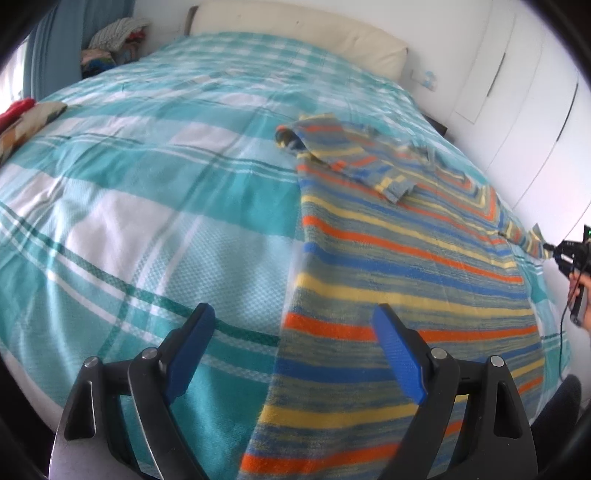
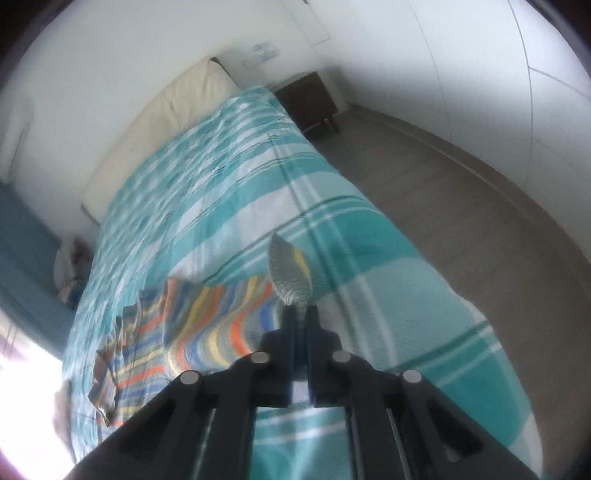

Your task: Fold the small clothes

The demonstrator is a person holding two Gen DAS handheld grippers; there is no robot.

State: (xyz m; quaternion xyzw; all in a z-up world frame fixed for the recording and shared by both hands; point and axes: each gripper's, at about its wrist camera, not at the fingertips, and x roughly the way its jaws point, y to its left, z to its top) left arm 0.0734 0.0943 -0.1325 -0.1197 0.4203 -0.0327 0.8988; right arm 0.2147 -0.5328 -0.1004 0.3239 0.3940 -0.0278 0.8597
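A striped knitted sweater (image 1: pixel 406 258) lies spread flat on a bed's teal-and-white checked bedspread (image 1: pixel 147 206), toward the edge of the bed nearer the white wardrobe doors (image 1: pixel 524 92), one sleeve (image 1: pixel 354 158) folded across its chest. Its near hem runs out of the bottom of the left wrist view, hidden behind the left gripper (image 1: pixel 293 332), whose blue-padded fingers (image 1: pixel 192 350) stand spread wide above the cloth with nothing between them.

The sweater's other sleeve end (image 2: pixel 290 273) is pinched in the right gripper (image 2: pixel 301 314), its dark jaws pressed together on the knit. In the left wrist view that gripper (image 1: pixel 557 254) appears only small at the frame's right edge, beyond the sweater's far side, with part of a hand (image 1: pixel 580 291) cut off by the lens rim; the pulled sleeve stretches taut toward it.

The right wrist view is blurred, and the sweater's stripes there smear together. Only this view shows the dark bedside cabinet (image 2: pixel 308 101) and the wood floor (image 2: pixel 461 221) beyond the sweater. Only the left wrist view shows a heap of clothes (image 1: pixel 110 44) past the bedspread's far corner and a red and patterned item (image 1: pixel 26 118) at the bed's opposite edge, both too indistinct to identify. A cream headboard (image 1: pixel 295 33) backs the bed in both.
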